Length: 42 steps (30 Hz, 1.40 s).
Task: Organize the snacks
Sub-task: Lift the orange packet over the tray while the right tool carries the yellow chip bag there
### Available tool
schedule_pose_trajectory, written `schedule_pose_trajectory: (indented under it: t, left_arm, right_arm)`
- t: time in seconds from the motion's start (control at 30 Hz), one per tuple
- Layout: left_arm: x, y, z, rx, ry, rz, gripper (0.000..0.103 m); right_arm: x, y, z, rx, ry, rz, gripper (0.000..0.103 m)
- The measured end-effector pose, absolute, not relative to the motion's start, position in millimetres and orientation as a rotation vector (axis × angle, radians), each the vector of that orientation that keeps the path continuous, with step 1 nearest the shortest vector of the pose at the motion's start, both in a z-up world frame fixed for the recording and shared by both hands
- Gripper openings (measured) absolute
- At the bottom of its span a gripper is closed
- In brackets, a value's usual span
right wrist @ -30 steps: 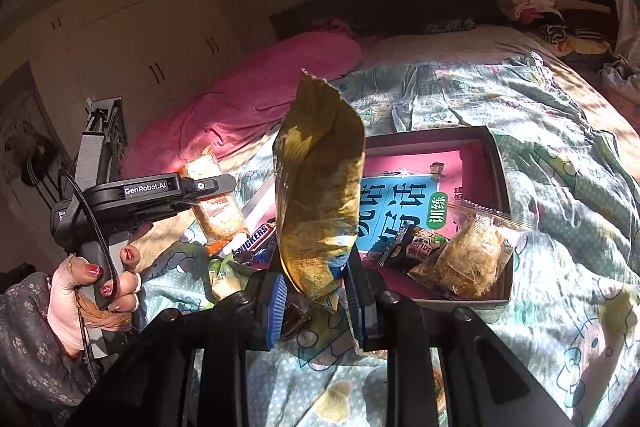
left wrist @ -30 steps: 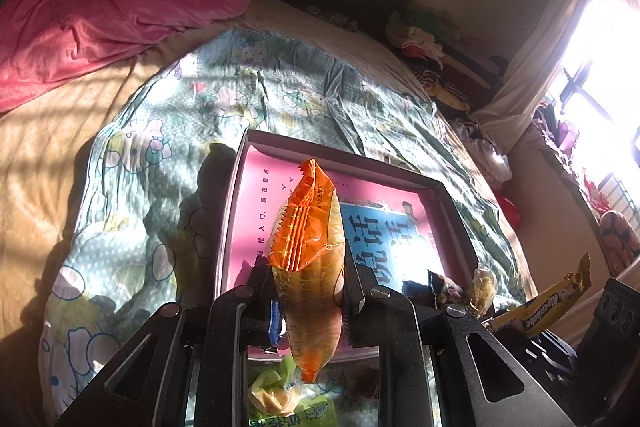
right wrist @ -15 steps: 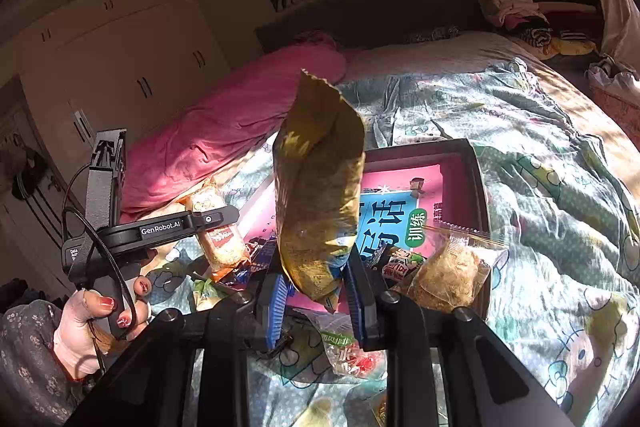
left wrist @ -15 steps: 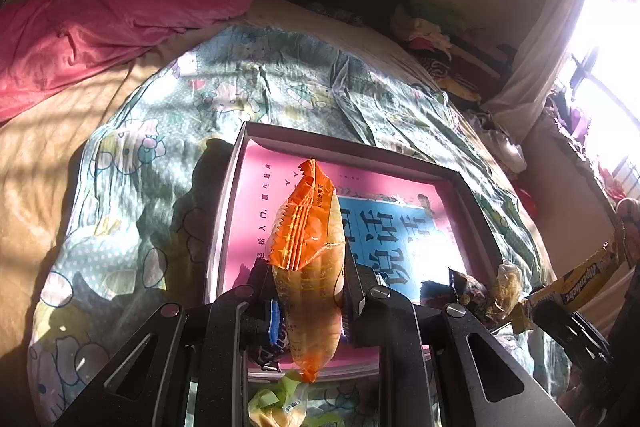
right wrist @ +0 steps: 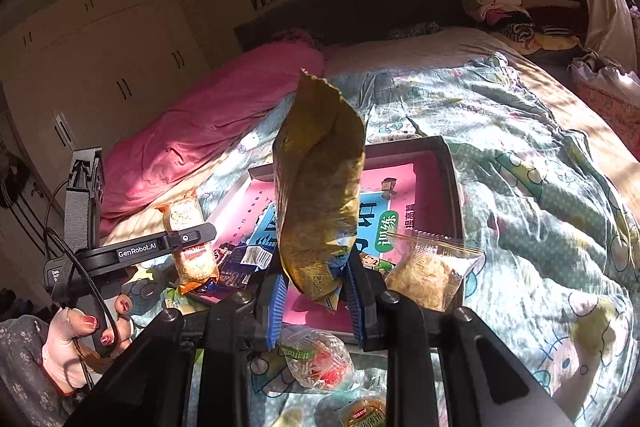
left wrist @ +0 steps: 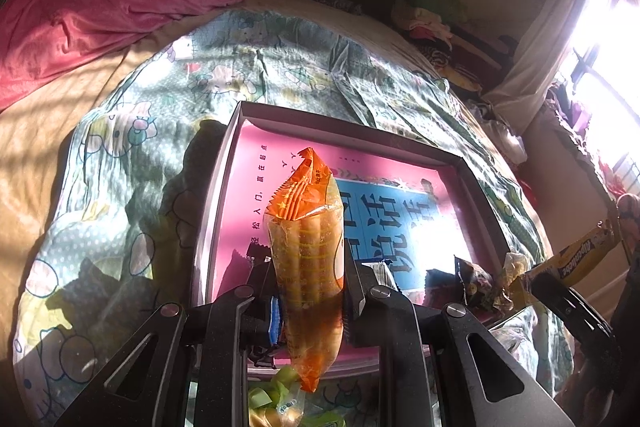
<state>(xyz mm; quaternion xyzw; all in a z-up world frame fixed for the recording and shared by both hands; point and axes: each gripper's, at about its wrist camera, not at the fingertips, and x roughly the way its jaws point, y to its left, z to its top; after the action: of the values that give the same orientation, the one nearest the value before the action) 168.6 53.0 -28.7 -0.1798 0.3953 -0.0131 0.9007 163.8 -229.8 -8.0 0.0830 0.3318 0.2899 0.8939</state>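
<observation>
The orange biscuit packet (left wrist: 308,259) stands upright, pinched in your left gripper (left wrist: 310,301) over the pink-lined box (left wrist: 224,187). Your right gripper (right wrist: 318,297) clamps the yellow snack bag (right wrist: 318,187) above the same box on the cartoon-print quilt (right wrist: 520,155).

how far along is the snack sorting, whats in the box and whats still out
Partly done. The box already holds a clear-bag snack and some dark packets. In hand: the left gripper clamps an orange packet, the right gripper a yellow bag, both above the box. Left: a green-label packet and others on the bedspread.
</observation>
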Motion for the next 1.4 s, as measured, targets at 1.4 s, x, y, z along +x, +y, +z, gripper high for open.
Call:
schedule_pose_trajectory:
  t: [1.4]
  left_arm:
    - [171.2, 27.7, -42.9, -0.299, 0.894, -0.101, 0.022]
  right_arm:
    - [183.4, -193.7, -40.8, 0.047, 0.815, 0.658, 0.027]
